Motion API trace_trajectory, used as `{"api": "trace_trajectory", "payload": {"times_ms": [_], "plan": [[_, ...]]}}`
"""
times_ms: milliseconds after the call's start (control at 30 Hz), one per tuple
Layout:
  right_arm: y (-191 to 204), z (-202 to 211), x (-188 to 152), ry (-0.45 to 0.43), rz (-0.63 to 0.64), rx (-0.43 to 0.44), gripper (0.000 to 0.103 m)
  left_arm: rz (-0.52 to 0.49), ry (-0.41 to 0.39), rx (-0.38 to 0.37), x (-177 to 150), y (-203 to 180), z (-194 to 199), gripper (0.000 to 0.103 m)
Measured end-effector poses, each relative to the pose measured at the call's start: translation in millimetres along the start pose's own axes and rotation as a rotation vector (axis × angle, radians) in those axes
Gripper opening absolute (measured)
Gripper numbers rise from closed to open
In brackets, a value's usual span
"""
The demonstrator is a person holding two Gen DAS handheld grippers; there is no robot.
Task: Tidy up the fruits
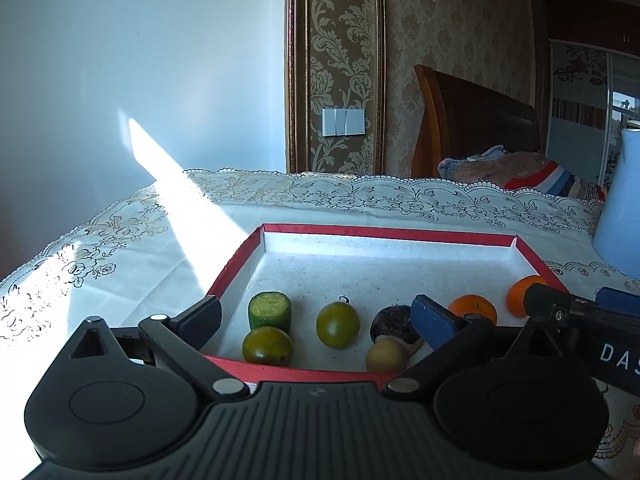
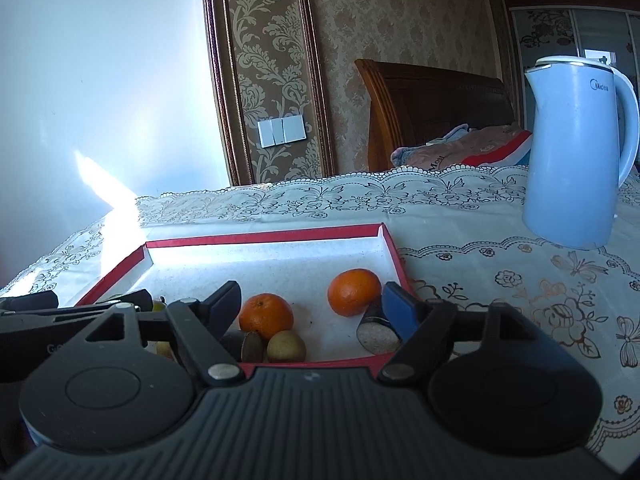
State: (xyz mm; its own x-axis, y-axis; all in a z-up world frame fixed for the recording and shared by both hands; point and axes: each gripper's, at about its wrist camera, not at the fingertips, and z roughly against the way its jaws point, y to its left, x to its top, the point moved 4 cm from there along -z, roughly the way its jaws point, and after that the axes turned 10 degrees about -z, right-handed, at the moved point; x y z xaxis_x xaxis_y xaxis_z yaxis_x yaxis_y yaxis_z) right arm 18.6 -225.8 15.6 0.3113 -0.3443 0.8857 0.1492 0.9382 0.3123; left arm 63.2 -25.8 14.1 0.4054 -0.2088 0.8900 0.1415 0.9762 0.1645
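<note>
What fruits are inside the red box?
The red-edged box holds two oranges, two green round fruits, a cut green piece, and brownish ones. Gripper fingers hide some.

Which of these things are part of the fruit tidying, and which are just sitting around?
Part of the job:
- red tray
- two oranges
- green fruits
- brown fruit

Just lying about:
- blue kettle
- lace tablecloth
- striped bedding
</note>
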Motion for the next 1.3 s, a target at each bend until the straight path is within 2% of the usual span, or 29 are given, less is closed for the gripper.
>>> {"api": "trace_trajectory", "payload": {"times_ms": [167, 300, 467, 800, 967, 1300], "plan": [[-11, 20, 0, -0.03, -0.03, -0.002, 0.076, 0.016, 0.023, -0.013, -8, 3, 4, 0.102], [-23, 32, -5, -0.053, -0.037, -0.028, 0.084, 0.02, 0.035, 0.002, -17, 7, 8, 0.102], [-38, 34, -15, -0.01, -0.057, -0.062, 0.084, 0.05, 0.055, -0.01, -27, 13, 11, 0.102], [-14, 36, -31, 0.027, 0.018, -0.035, 0.084, 0.023, 0.05, -0.002, -32, 7, 22, 0.102], [-9, 36, -35, 0.041, 0.025, -0.029, 0.084, 0.039, 0.036, -0.01, -28, 10, 27, 0.103], [-5, 33, -38, 0.05, 0.043, -0.025, 0.087, 0.021, 0.057, 0.013, -31, 8, 25, 0.103]]}}
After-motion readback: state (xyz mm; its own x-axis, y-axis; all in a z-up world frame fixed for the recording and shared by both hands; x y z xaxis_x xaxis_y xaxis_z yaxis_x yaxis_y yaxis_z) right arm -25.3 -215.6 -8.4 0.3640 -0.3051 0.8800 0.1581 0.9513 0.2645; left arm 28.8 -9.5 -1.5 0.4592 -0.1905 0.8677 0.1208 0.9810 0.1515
